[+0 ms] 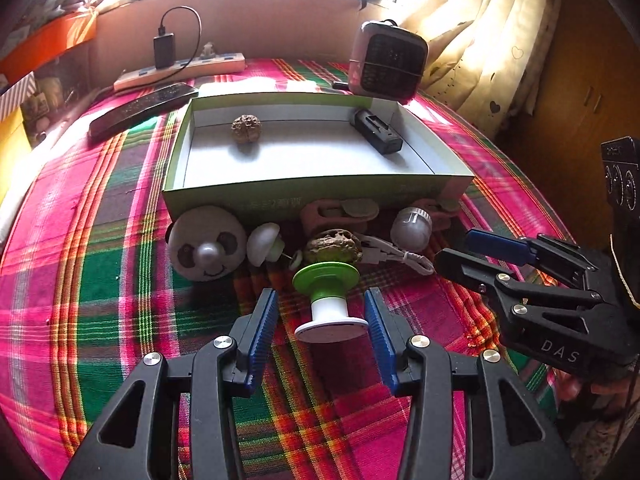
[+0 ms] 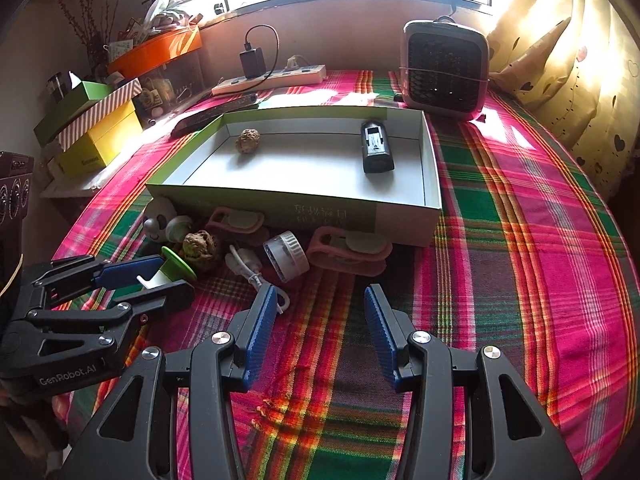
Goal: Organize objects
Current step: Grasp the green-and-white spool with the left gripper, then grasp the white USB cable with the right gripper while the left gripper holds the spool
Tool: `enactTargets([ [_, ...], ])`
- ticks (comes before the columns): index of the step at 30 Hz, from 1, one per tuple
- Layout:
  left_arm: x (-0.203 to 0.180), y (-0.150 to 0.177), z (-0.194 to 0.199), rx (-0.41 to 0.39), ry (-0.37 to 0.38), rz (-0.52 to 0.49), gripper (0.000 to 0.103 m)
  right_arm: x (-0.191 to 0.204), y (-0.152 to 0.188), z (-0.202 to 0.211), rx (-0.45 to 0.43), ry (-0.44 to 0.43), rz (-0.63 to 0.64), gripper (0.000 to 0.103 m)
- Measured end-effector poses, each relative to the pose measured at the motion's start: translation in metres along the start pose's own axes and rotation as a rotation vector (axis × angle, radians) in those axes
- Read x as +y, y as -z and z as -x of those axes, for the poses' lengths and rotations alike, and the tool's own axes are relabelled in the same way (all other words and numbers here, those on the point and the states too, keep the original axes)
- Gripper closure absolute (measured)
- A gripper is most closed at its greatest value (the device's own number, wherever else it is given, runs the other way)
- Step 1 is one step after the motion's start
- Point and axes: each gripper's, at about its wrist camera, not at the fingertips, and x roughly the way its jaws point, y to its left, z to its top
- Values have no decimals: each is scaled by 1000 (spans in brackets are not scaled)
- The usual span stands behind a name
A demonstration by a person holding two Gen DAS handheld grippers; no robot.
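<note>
Green-and-white spool (image 1: 330, 300) lying on its side on the plaid tabletop (image 1: 120, 280), between the spread jaws of the left gripper (image 1: 322, 316), untouched. Likely to roll or squirt toward 12 o'clock into the walnut (image 1: 333, 246) and cable (image 1: 394, 254) if pinched off-centre. Box (image 1: 320, 192) beyond. Right gripper (image 2: 320, 312) at 3 o'clock, jaws spread, empty.

The cloth (image 1: 120, 280) is woven plaid fabric, matt and slightly rough. The box (image 1: 316, 194) looks like smooth cardboard, white inside. Both walnuts (image 1: 246, 129) (image 1: 332, 246) are wrinkled and dull. The spool (image 1: 330, 304) is glossy plastic; the gripper pads (image 1: 378, 340) are ribbed blue rubber.
</note>
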Motion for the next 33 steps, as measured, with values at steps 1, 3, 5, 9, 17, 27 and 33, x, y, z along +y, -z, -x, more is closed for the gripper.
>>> enactTargets([
  [1,1,0,0,-2,1,3,60,1,0,-1,4,-6,1,56],
  [3,3,1,1,-7,-4,8,67,3,0,-3,15,-20,7,56],
  [5,5,2,1,-10,-11,9,71,6,-1,-6,21,-32,18,56],
  [9,9,3,3,-13,-10,19,71,12,-1,-10,30,-42,34,56],
  [17,23,8,10,-16,-25,47,71,25,-2,-15,36,-59,98,56],
  [27,34,12,15,-24,-29,74,71,30,1,-13,37,-89,114,85],
  [33,35,12,16,-25,-27,74,71,35,7,-8,46,-95,133,89],
])
